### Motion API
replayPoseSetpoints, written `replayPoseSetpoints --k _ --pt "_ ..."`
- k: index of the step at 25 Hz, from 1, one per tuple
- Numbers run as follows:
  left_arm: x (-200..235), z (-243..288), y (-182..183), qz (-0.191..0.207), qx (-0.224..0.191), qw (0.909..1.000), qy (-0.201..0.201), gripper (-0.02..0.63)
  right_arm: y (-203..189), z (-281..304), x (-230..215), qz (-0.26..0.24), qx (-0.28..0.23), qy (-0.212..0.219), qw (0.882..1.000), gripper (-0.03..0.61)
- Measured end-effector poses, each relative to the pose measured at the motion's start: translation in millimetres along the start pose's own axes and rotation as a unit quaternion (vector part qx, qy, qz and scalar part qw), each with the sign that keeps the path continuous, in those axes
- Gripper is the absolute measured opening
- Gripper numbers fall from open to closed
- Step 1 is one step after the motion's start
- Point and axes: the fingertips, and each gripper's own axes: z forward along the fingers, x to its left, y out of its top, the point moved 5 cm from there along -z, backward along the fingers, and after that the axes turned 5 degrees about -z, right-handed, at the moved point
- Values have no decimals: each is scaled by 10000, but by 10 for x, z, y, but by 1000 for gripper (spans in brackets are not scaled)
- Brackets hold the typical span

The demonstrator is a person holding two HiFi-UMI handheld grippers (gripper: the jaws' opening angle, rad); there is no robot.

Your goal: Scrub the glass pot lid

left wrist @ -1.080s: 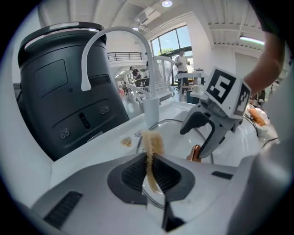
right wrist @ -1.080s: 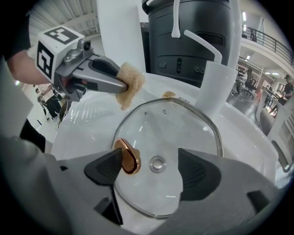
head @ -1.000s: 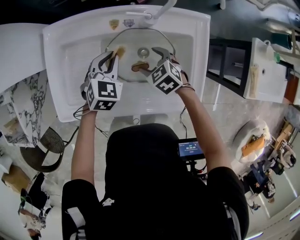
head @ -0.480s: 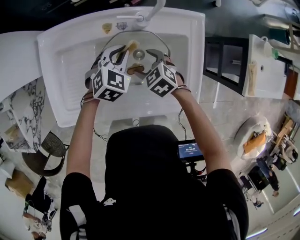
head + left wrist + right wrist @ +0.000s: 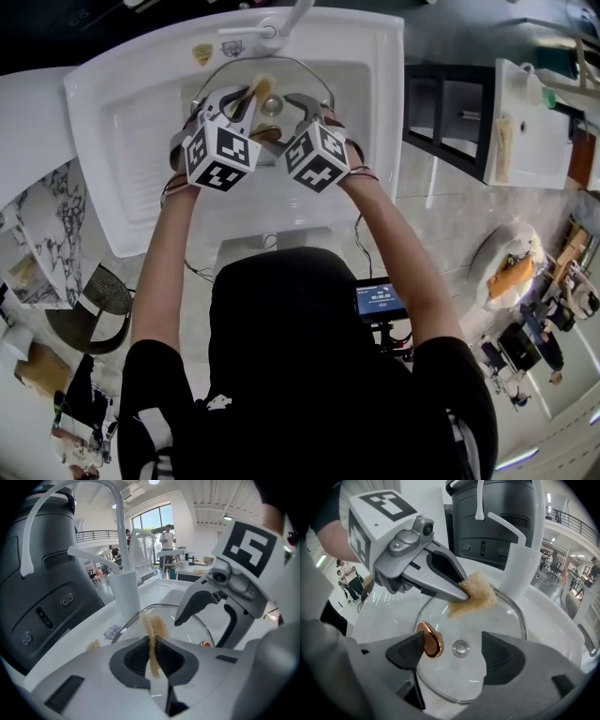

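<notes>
The glass pot lid (image 5: 302, 66) lies in the basin of the white sink (image 5: 112, 141), its steel rim (image 5: 520, 620) circling the drain. Its copper knob (image 5: 430, 644) stands between the jaws of my right gripper (image 5: 454, 656), close to the left pad; the jaws are wide apart. My left gripper (image 5: 152, 660) is shut on a tan sponge (image 5: 153, 625). The sponge (image 5: 476, 597) presses on the far part of the lid, just beyond the knob. In the head view the left gripper (image 5: 251, 94) and right gripper (image 5: 286, 117) sit side by side over the lid.
A white faucet (image 5: 272, 28) arches over the basin's far edge, close behind the sponge. A dark grey appliance (image 5: 497, 522) stands behind the sink. The drain (image 5: 461, 648) shows through the glass. Small stickers (image 5: 112, 631) lie on the sink rim.
My left gripper has slid the sponge across the lid toward the far right, closer to the right gripper. The right gripper has stayed at the knob.
</notes>
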Motion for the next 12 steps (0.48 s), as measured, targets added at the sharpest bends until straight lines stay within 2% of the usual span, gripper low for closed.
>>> replayPoseSetpoints --k 12 --pt "38 77 -26 18 42 10000 -4 21 -5 1 -10 5 -69 -9 10000 350"
